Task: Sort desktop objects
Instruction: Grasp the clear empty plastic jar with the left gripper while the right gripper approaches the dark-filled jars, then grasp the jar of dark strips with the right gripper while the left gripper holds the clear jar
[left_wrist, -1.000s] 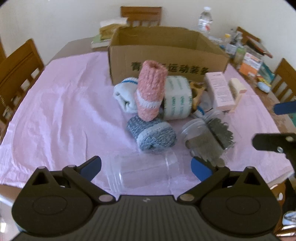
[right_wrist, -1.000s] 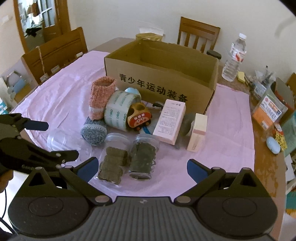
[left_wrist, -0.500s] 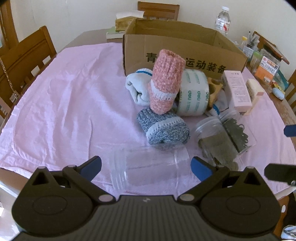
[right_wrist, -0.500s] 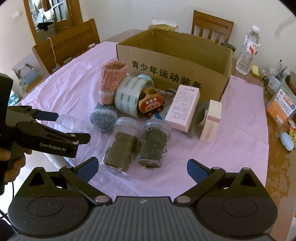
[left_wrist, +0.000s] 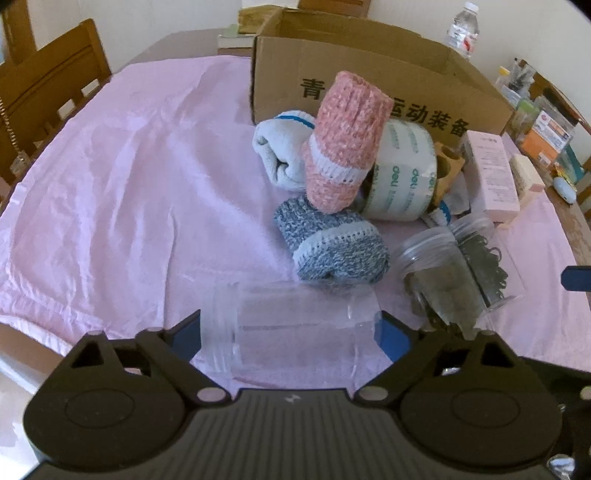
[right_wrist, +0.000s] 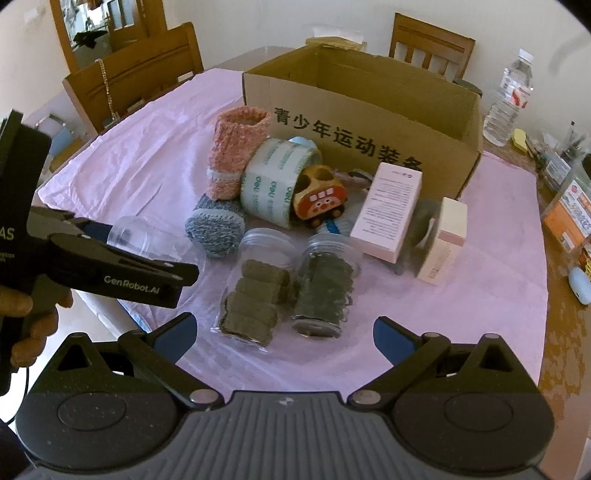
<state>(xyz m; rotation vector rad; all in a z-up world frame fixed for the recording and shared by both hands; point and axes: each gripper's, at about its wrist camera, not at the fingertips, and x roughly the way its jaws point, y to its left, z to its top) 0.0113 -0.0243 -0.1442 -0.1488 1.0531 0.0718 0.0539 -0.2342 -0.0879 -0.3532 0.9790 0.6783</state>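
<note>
Left gripper (left_wrist: 291, 332) is straddling an empty clear jar (left_wrist: 295, 325) lying on its side near the front edge of the bench (left_wrist: 22, 354); its blue fingertips (left_wrist: 186, 334) are sitting at the jar's two ends, spread wide and not pressing it. Right gripper (right_wrist: 282, 338) is hovering open and holding nothing, just short of two filled jars (right_wrist: 288, 280). Beyond them, rolled socks (left_wrist: 332, 251), a tape roll (right_wrist: 277, 181), a toy car (right_wrist: 319, 195) and pink boxes (right_wrist: 388, 210) are crowding against the cardboard box (right_wrist: 369, 122). Open pink cloth (left_wrist: 129, 184) is stretching away to the left.
</note>
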